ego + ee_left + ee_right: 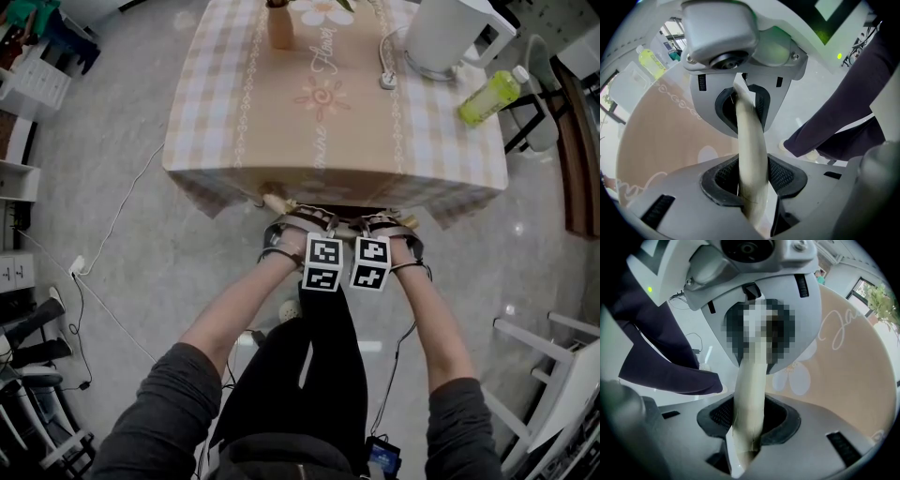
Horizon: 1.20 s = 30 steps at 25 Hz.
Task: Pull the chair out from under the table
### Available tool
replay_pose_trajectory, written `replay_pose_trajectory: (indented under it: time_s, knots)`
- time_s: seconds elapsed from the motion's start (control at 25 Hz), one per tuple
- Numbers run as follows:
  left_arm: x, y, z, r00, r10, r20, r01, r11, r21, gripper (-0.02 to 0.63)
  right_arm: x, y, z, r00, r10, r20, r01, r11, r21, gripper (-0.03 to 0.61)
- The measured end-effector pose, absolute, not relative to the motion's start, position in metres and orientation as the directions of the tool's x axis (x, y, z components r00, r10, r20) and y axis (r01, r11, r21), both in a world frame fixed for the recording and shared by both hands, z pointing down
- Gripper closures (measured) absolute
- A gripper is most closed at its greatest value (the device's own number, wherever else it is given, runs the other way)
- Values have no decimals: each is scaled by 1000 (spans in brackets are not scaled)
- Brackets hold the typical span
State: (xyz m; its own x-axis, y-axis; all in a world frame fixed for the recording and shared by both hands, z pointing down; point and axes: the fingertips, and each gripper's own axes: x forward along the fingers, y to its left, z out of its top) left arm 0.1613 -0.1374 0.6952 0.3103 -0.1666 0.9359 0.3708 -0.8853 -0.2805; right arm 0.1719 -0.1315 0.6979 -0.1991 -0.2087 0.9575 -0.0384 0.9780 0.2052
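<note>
Beige-and-white checked tablecloth, cream chair rail, yellow-green bottle, white kettle

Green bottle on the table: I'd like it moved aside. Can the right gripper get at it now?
Probably not: the right gripper is shut on the chair rail, and the bottle sits farther off on the table.

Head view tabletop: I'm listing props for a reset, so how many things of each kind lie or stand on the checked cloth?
vase: 1
kettle: 1
bottle: 1
plug: 1
Total: 4
</note>
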Motion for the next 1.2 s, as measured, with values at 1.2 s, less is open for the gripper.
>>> replay_pose_trajectory:
  time_s: [1.2]
  knots:
    - [140, -97, 696, 309, -151, 939, 408, -871, -274, 457, 150, -91, 699, -167, -220, 961, -87, 974, 208, 446]
